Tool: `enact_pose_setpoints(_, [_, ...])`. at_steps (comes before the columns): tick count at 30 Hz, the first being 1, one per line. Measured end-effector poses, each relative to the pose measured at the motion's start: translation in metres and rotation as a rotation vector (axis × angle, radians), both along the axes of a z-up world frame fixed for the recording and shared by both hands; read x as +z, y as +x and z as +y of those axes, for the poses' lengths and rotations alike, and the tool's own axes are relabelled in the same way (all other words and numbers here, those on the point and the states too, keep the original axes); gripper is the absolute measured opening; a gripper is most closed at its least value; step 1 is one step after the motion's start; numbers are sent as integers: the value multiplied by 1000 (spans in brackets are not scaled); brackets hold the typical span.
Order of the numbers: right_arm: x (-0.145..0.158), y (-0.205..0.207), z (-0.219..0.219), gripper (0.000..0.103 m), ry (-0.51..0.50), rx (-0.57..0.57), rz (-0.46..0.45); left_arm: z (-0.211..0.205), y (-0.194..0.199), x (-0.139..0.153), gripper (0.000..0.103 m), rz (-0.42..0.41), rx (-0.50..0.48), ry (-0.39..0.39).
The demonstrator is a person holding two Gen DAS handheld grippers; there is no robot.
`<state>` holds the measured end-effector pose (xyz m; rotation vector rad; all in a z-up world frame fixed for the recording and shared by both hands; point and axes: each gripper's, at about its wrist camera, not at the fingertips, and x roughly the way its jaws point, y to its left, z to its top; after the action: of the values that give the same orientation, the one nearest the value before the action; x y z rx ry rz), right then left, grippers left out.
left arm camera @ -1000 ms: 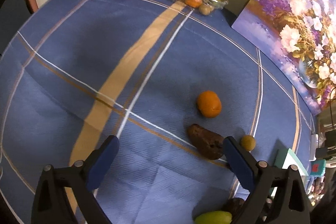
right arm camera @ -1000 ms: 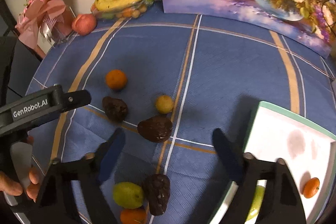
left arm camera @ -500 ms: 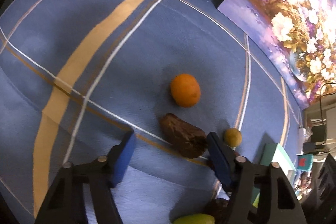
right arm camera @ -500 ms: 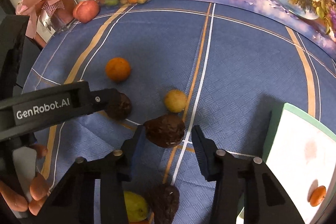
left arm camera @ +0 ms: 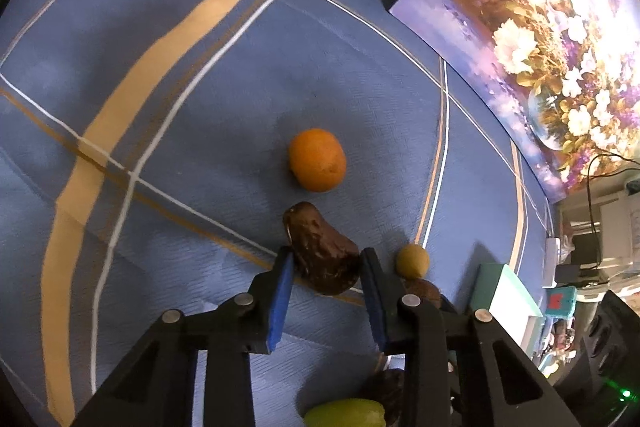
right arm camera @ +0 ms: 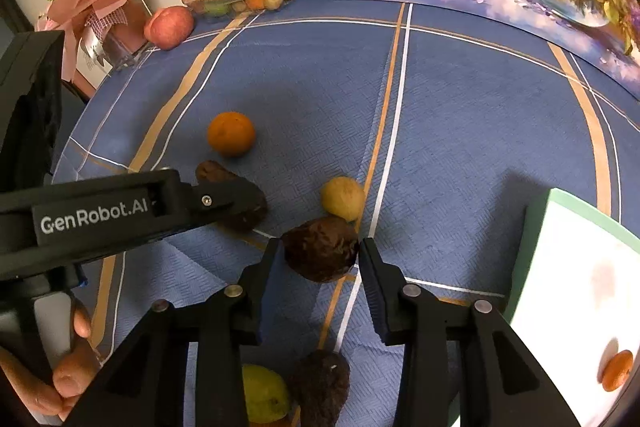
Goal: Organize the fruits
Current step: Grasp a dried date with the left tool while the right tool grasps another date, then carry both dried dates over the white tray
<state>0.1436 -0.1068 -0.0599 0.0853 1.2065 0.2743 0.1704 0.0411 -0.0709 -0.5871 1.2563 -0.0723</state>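
Fruit lay scattered over the blue plaid-clothed surface (right arm camera: 460,131). At far left we saw fingers (right arm camera: 70,379) of a person's hand around the handle of the left hand-held gripper (left arm camera: 326,273), whose blue-padded jaws pinched a dark brown wrinkled avocado (left arm camera: 322,255) resting on the cloth. Just beyond it sat a round orange tangerine (left arm camera: 317,159), apart from the avocado. To the right, our right hand-held gripper (right arm camera: 320,263) had its jaws closing around a second dark brown wrinkled avocado (right arm camera: 322,247), the pads flanking it closely; we could not tell whether they pressed on it. A small yellow round fruit (right arm camera: 343,197) touched that avocado's far side. Further right stood a white tray with a green rim (right arm camera: 536,247), holding a small orange fruit (right arm camera: 618,371) near its edge.
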Motion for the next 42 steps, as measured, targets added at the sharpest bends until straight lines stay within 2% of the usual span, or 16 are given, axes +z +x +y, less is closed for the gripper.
enact_pose_setpoints(12, [33,-21,-24,40,-6,-50,-40,11,-26,36,35,-58,40,60])
enact_pose_setpoints(22, [48,-49,-47,40,-33,-107,-43,0,-47,65,35,-113,37,108])
enact_pose_setpoints(30, [60,-74,-67,40,-42,-143,-54,-19,-67,99,35,-208,-1,166])
enact_pose_setpoints(42, [69,-109,-100,40,-37,-204,-66,-57,-97,105,35,-238,-87,196])
